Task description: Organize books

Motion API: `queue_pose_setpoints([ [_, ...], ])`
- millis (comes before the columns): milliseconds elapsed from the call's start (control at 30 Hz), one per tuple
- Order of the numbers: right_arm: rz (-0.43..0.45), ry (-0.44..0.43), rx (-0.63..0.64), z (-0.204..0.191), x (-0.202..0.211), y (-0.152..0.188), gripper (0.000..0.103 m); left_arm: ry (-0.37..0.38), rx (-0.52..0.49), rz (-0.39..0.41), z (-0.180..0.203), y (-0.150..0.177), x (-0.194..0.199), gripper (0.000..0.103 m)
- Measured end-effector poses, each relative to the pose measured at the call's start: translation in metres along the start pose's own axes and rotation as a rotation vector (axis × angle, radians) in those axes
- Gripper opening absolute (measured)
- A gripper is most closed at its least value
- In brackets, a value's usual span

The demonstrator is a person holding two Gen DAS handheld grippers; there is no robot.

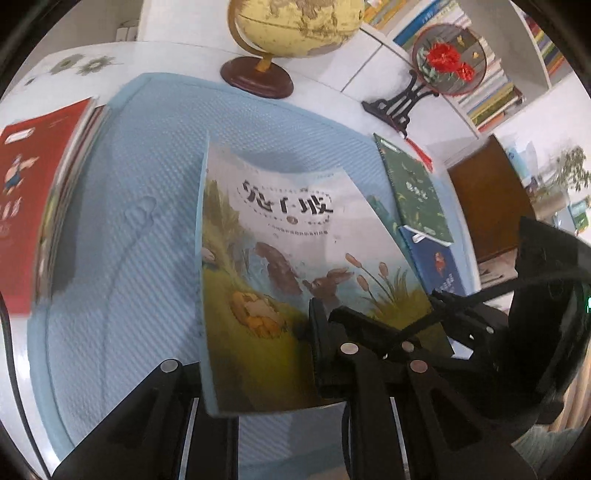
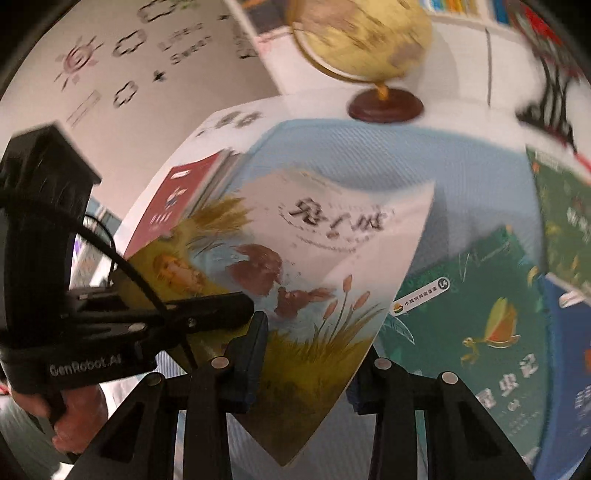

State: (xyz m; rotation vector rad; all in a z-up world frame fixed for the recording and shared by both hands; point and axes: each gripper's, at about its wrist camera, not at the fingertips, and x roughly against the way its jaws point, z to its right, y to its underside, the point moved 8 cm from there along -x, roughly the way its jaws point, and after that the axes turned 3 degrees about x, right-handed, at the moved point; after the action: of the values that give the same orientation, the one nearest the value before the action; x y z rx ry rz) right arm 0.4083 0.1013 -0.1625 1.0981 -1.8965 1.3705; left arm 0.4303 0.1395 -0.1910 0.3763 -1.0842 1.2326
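Note:
A thin picture book with rabbits and reeds on its cover (image 1: 280, 266) is held in the air above the light blue mat (image 1: 140, 206). It also shows in the right wrist view (image 2: 314, 266). My left gripper (image 1: 258, 354) is shut on the book's lower edge. My right gripper (image 2: 306, 362) is shut on the same book beside it. A stack of books with a red cover on top (image 1: 33, 206) lies at the mat's left. A dark green book (image 1: 417, 192) and a blue book (image 1: 439, 262) lie at the right.
A globe on a brown base (image 1: 291, 29) stands behind the mat. A round red-flower ornament on a black stand (image 1: 443, 59) is at the back right. A teal book (image 2: 469, 332) lies on the mat at the right. White shelves with books are behind.

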Motion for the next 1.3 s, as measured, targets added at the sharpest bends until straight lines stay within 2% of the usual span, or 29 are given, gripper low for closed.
queue_pose_setpoints([
  [200, 0.05, -0.004, 0.058, -0.033, 0.024, -0.01, 0.035, 0.049, 0.022, 0.077, -0.008, -0.003, 0.043, 0.013],
  [333, 0.1, -0.005, 0.073, -0.069, 0.027, -0.034, 0.035, 0.051, 0.006, 0.147, -0.031, -0.019, 0.081, 0.013],
  [500, 0.128, -0.06, 0.071, -0.127, -0.001, -0.074, 0.036, 0.005, 0.008, 0.213, -0.093, -0.044, 0.126, 0.013],
  [633, 0.109, -0.116, 0.034, -0.161, -0.051, -0.099, 0.037, -0.042, 0.039, 0.226, -0.144, -0.059, 0.135, 0.014],
  [767, 0.056, -0.111, 0.005, -0.178, -0.095, -0.105, 0.037, -0.06, 0.079, 0.185, -0.189, -0.069, 0.115, 0.014],
  [867, 0.024, -0.09, -0.003, -0.185, -0.115, -0.103, 0.037, -0.046, 0.1, 0.166, -0.21, -0.07, 0.109, 0.015],
  [1000, -0.005, -0.089, -0.052, -0.182, -0.129, -0.102, 0.037, -0.002, 0.166, 0.117, -0.238, -0.069, 0.103, 0.026],
  [1067, -0.02, -0.071, -0.071, -0.182, -0.136, -0.103, 0.037, 0.001, 0.193, 0.094, -0.248, -0.067, 0.101, 0.027],
  [1300, -0.056, -0.042, -0.129, -0.176, -0.155, -0.104, 0.037, -0.06, 0.214, 0.027, -0.273, -0.061, 0.101, 0.027],
])
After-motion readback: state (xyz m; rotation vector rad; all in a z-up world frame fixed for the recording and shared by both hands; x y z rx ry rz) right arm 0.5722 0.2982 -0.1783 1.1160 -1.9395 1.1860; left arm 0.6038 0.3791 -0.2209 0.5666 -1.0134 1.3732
